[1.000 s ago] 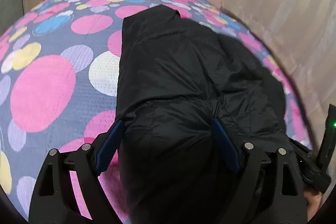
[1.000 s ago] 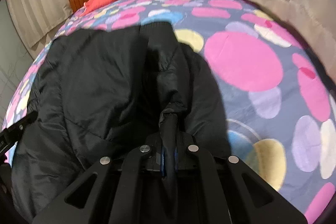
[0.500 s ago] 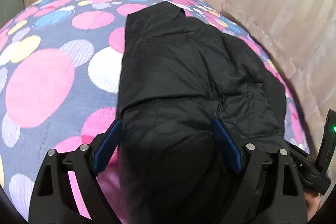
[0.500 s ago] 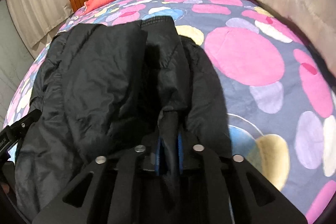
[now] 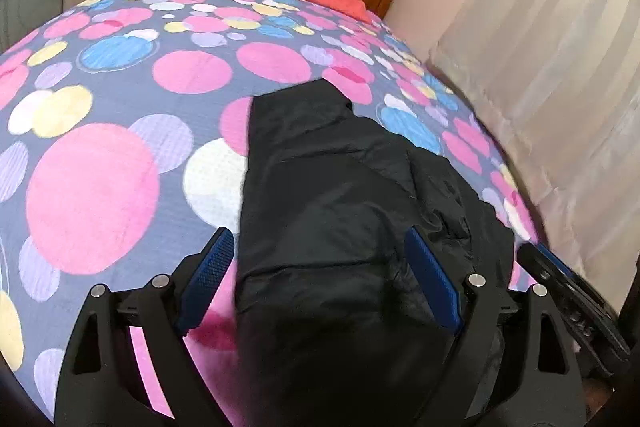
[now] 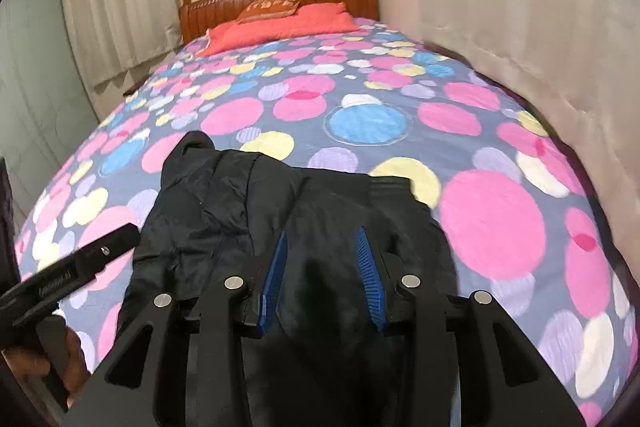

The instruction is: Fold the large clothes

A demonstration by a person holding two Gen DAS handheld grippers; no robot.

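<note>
Garment: a black padded jacket [image 5: 332, 211] is laid in a rumpled, part-folded heap on the spotted bedspread [image 5: 92, 187], near the foot of the bed.
Left gripper [image 5: 320, 275]: spread wide above the jacket, nothing pinched.
Right gripper [image 6: 322, 271]: parted, fabric seen between the pads [image 6: 370, 277] but not clamped (contact cannot be judged).
Risk: the puffy, slick layers may be expected to spring open or slide once released.
Cause: uneven overlap, and a single layer caught instead of the whole edge.
</note>
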